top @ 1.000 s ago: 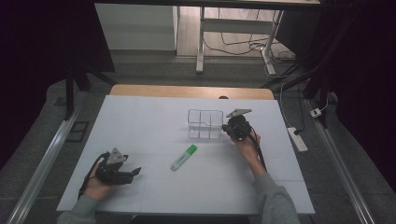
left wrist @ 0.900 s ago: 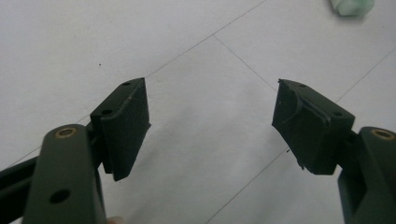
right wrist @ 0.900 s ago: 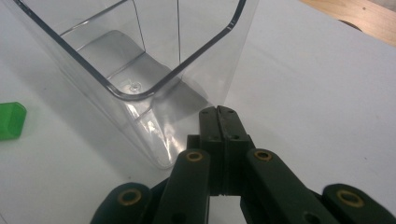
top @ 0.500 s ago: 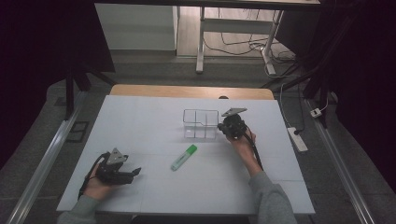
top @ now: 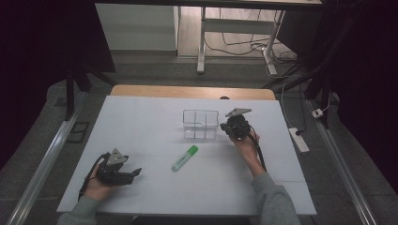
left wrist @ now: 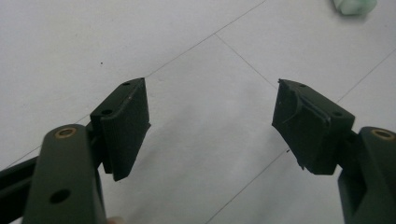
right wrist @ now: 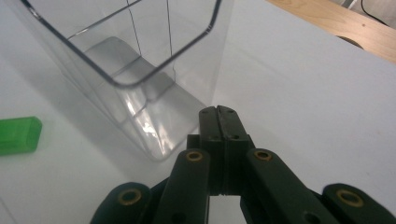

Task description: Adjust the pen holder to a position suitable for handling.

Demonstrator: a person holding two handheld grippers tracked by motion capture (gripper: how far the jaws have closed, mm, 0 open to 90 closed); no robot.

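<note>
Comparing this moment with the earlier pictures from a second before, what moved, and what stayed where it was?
The clear box slid left across the table, with the right gripper, jaws shut, at its right wall and moving left with it. Nothing was gripped or released. The green marker and the open left gripper stayed put.

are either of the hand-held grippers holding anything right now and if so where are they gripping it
Nothing is held. The right hand-held gripper is shut on itself beside the clear box. The left hand-held gripper is open over bare table.
</note>
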